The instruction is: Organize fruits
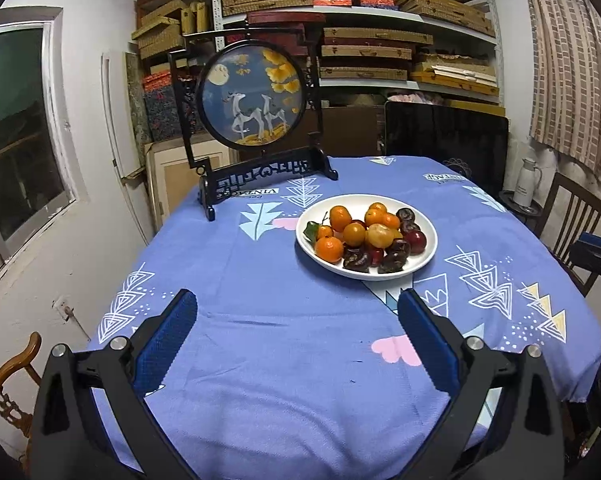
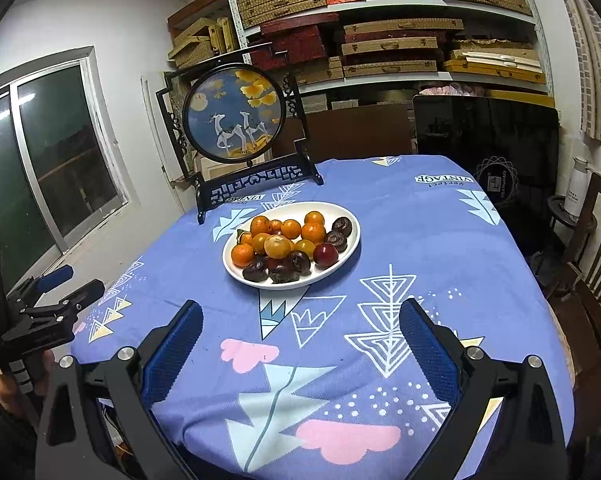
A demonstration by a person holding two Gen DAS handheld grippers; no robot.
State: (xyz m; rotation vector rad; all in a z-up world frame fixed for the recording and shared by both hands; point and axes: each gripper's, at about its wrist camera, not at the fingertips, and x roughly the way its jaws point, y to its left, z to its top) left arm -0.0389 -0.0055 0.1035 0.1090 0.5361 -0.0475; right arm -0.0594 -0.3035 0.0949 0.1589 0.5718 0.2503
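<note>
Well, the table [image 1: 260, 360] under its blue cloth runs off behind both grippers, near edge hidden. Beyond the fingers, well apart from them, sits the white plate [image 1: 428, 256] of oranges [image 1: 329, 249] and dark fruits [image 1: 356, 259], their kind hard to tell. Left gripper [image 1: 297, 312] and right gripper [image 2: 301, 320] both gape wide, empty.

The tablecloth [image 2: 380, 220] carries the printed words "VINTAGE" and, smaller, "Perfect", upside down from here. Lettering on the white flask [image 2: 576, 188] is too small to read.
</note>
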